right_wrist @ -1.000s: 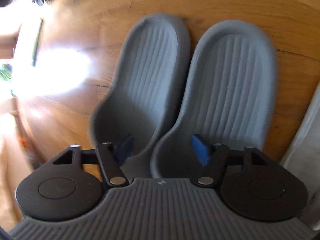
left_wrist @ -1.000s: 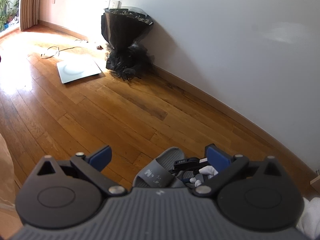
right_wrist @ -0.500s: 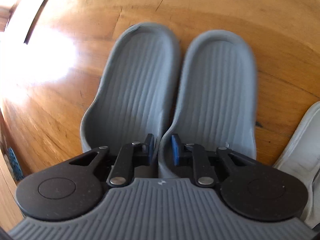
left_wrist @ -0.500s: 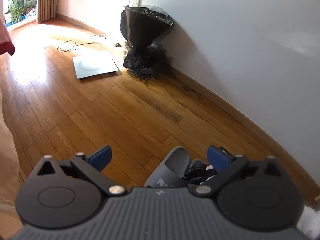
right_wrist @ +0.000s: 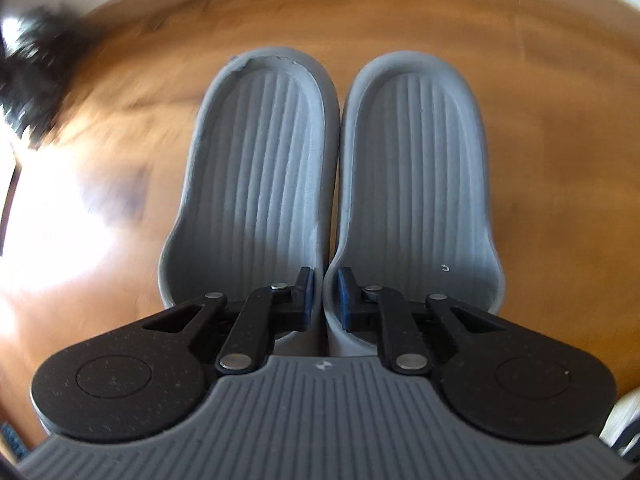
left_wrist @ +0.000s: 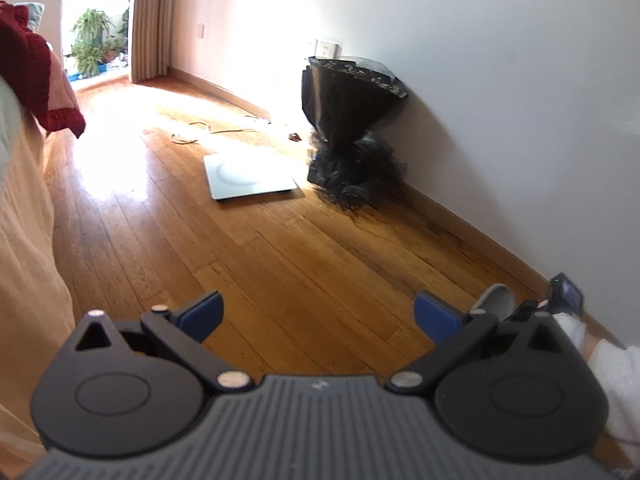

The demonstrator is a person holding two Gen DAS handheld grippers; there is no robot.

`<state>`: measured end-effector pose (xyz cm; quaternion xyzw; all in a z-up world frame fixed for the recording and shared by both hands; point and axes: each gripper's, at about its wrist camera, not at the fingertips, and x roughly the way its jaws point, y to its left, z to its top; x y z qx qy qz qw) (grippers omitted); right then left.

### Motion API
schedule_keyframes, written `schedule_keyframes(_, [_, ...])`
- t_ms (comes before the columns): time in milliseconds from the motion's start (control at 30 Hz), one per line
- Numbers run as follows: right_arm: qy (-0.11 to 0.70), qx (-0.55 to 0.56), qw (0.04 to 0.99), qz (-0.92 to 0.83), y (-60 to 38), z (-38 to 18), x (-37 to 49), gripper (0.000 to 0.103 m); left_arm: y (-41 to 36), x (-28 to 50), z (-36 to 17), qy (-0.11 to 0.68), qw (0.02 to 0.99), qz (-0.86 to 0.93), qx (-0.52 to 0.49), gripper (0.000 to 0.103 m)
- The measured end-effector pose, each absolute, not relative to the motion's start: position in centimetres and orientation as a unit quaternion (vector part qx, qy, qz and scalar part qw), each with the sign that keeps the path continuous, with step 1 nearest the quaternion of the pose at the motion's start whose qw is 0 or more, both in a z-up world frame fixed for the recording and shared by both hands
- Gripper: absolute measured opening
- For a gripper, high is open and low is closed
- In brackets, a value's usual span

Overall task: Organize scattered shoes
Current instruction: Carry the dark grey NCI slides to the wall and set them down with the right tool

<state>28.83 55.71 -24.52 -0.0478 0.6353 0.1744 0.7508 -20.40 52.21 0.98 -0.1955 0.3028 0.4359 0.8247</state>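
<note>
- Your right gripper (right_wrist: 323,294) is pinching the touching inner walls of two grey slippers (right_wrist: 256,184), sole sides facing the camera, side by side over the wooden floor (right_wrist: 400,12).
- Your left gripper (left_wrist: 318,314) is hanging over bare floorboards with its jaws spread wide, gripping nothing.
- One slipper tip is showing just beyond its right finger (left_wrist: 436,316), near the wall (left_wrist: 500,100).

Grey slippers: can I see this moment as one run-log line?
right gripper: shut on pair of grey slippers, inner walls pinched | left gripper: open, empty | floor: wood
</note>
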Motion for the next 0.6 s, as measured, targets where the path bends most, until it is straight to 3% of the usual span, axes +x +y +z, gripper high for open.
schedule_keyframes(233, [0.612, -0.044, 0.774, 0.156, 57.6, -25.5, 36.0, 0.010, 51.7, -17.1, -3.5, 0.408, 0.817, 0.392, -0.109, 0.103])
schedule_keyframes(333, [0.609, -0.048, 0.778, 0.149, 56.7, -25.9, 37.0, 0.010, 52.2, -16.2, -5.6, 0.434, 0.820, 0.352, -0.126, 0.102])
schedule_keyframes(600, [0.614, -0.041, 0.774, 0.145, 57.6, -26.6, 38.1, 0.010, 52.8, -8.8, -7.3, 0.381, 0.875, 0.272, -0.125, 0.103])
